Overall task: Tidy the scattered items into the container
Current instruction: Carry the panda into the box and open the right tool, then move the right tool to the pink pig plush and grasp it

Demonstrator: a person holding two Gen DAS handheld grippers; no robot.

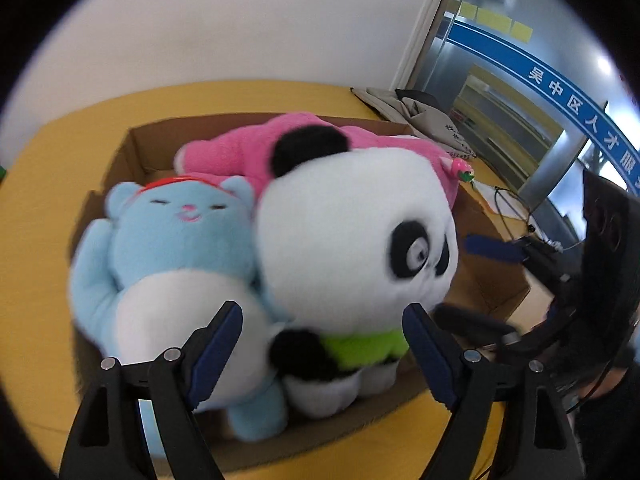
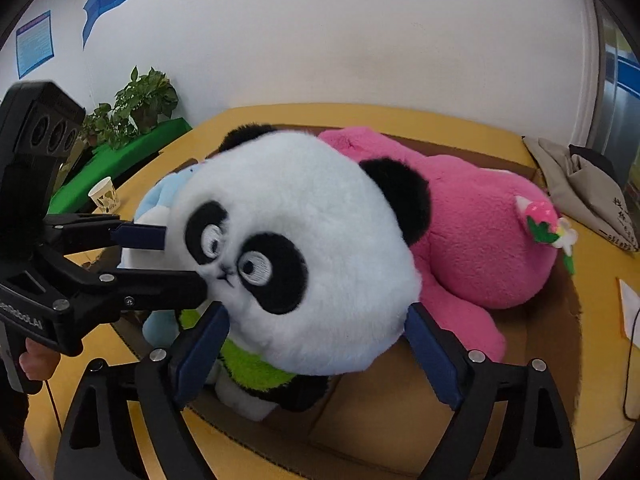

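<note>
A cardboard box (image 1: pixel 152 136) (image 2: pixel 400 392) on the yellow table holds three plush toys: a panda (image 1: pixel 344 236) (image 2: pixel 304 252), a light blue bear (image 1: pixel 172 248) (image 2: pixel 160 204) and a pink plush (image 1: pixel 248 148) (image 2: pixel 480 240). The panda stands upright in the box, in a green shirt. My left gripper (image 1: pixel 322 320) is open, its fingers either side of the panda's lower body; it also shows in the right wrist view (image 2: pixel 176 260), by the panda's face. My right gripper (image 2: pixel 316 324) is open, its fingers flanking the panda's head without squeezing it; it also shows in the left wrist view (image 1: pixel 476 280).
The yellow table (image 1: pixel 48 208) (image 2: pixel 600 412) carries a grey cloth bag (image 1: pixel 424 116) (image 2: pixel 584 184), a paper cup (image 2: pixel 105 195) and a cable (image 2: pixel 632 360). Potted plants (image 2: pixel 132 104) stand on a green surface at the left. A white wall stands behind.
</note>
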